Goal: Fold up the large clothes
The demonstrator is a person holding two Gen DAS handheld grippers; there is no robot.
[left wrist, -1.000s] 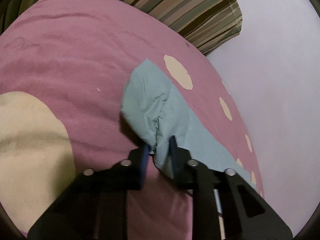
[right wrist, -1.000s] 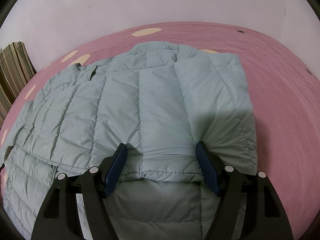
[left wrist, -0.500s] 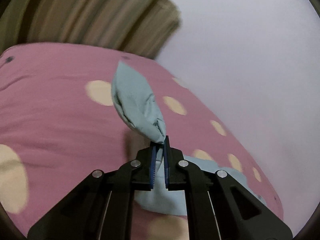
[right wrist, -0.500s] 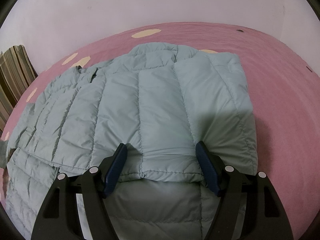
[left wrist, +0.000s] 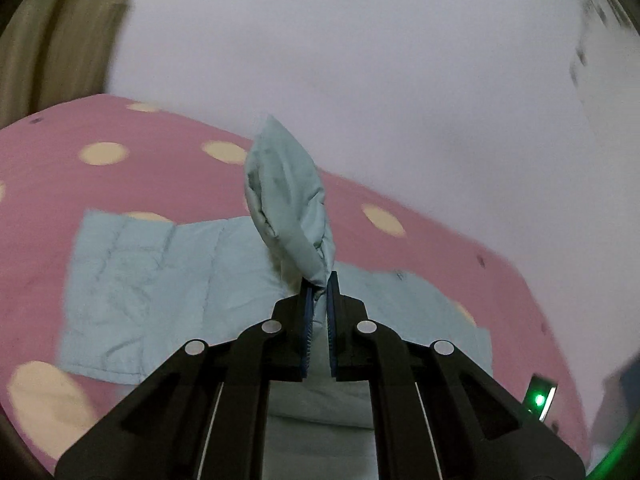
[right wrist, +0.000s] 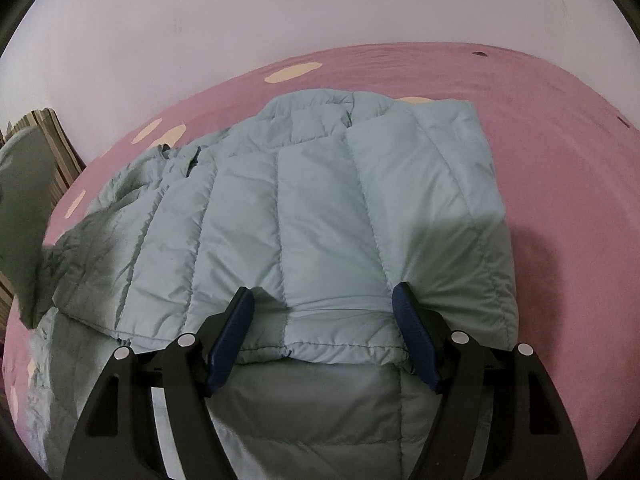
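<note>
A pale blue quilted puffer jacket (right wrist: 320,208) lies on the pink bed cover (right wrist: 560,160), its right part folded over the body. My left gripper (left wrist: 319,286) is shut on the end of the jacket's sleeve (left wrist: 288,208) and holds it up above the flat jacket body (left wrist: 152,276). The lifted sleeve also shows at the left edge of the right wrist view (right wrist: 24,216). My right gripper (right wrist: 324,300) is open, its fingers spread on the folded jacket near its lower hem, holding nothing.
The bed cover (left wrist: 60,184) is pink with cream spots. A pale wall (left wrist: 360,60) runs behind the bed. A striped pillow (right wrist: 56,148) lies at the far left. A green light (left wrist: 539,400) glows at lower right in the left wrist view.
My left gripper closed on the sleeve end, lifted it off the bed and swung it over the jacket body. The right gripper stayed in place, open on the jacket.
</note>
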